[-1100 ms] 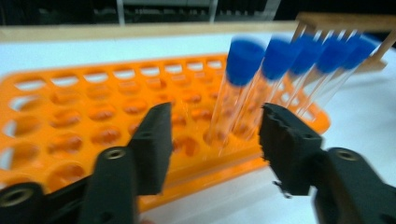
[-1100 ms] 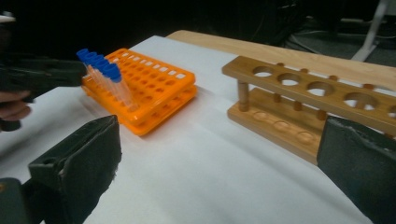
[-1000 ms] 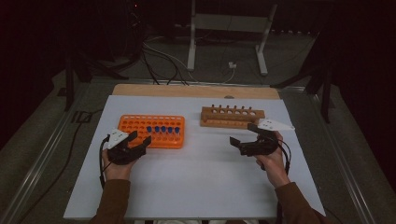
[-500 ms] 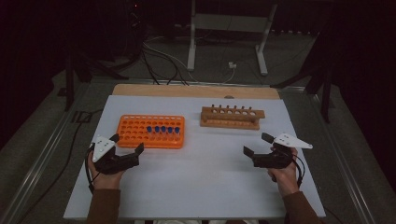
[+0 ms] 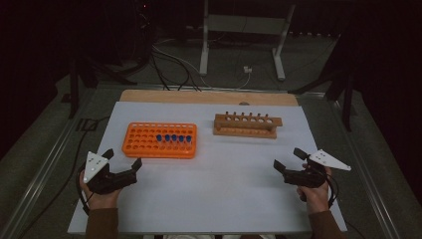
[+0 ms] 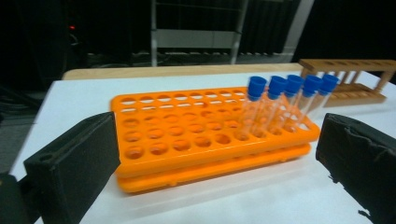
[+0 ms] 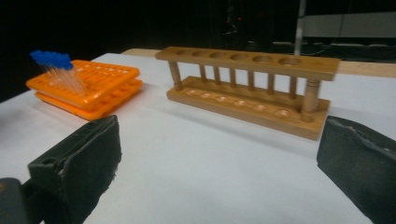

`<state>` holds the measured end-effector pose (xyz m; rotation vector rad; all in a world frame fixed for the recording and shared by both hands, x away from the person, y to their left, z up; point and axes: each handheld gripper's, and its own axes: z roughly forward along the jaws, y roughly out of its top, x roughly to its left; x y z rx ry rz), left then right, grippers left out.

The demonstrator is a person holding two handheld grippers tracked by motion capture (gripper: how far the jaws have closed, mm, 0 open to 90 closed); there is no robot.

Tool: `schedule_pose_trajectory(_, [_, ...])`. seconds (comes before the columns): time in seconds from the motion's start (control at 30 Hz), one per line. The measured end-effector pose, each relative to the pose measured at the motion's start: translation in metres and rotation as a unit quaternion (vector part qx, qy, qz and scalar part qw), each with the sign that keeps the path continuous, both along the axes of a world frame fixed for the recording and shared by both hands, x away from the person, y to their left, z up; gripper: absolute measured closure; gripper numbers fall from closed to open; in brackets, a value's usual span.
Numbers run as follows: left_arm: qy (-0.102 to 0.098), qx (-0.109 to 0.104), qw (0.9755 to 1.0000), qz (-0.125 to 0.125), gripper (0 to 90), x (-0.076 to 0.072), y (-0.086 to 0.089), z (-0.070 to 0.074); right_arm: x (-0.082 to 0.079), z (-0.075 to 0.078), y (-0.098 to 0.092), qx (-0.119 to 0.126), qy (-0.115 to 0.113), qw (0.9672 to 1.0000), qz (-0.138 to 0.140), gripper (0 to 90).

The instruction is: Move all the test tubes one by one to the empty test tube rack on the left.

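Observation:
An orange tube rack (image 5: 160, 140) lies left of the table's middle, with several blue-capped clear tubes (image 5: 173, 138) standing in one row. The rack (image 6: 196, 135) and its tubes (image 6: 292, 95) fill the left gripper view. A wooden rack (image 5: 247, 125) with empty holes stands right of centre, and looms close in the right gripper view (image 7: 250, 88). My left gripper (image 5: 122, 163) rests open near the front left edge, short of the orange rack. My right gripper (image 5: 288, 160) is open at the front right, nothing between its jaws.
The white table top (image 5: 219, 189) spans between both hands. A wooden board (image 5: 209, 97) lies along the far edge. Beyond it, on the dark floor, stand a metal stand (image 5: 244, 35) and loose cables (image 5: 169, 59).
Both hands have drawn back from the racks toward the front edge and spread outward to the table's sides. Both grippers stay open and empty.

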<state>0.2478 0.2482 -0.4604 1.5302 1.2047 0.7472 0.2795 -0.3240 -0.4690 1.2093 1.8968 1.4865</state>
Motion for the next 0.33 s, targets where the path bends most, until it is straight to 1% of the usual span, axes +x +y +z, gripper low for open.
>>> schedule_pose_trajectory(0.07, [-0.004,-0.001,1.0000,0.004,0.7,-0.0016,0.0020,0.0005,-0.0023,-0.0009,-0.0024,-0.012,-0.002,0.9999,-0.005,0.0])
schedule_pose_trajectory(0.17, [-0.003,-0.005,0.9999,0.010,0.7,-0.0021,0.0043,-0.0002,-0.0036,-0.0018,-0.0066,-0.004,0.003,0.9999,-0.014,0.0])
schedule_pose_trajectory(0.27, [-0.001,-0.008,0.9999,0.013,0.7,-0.0024,0.0049,-0.0008,-0.0037,-0.0044,-0.0083,-0.007,0.010,0.9997,-0.020,0.0])
schedule_pose_trajectory(0.33, [0.001,-0.005,0.9999,0.013,0.7,-0.0019,0.0040,-0.0012,-0.0034,-0.0055,-0.0087,-0.011,0.012,0.9997,-0.020,0.0])
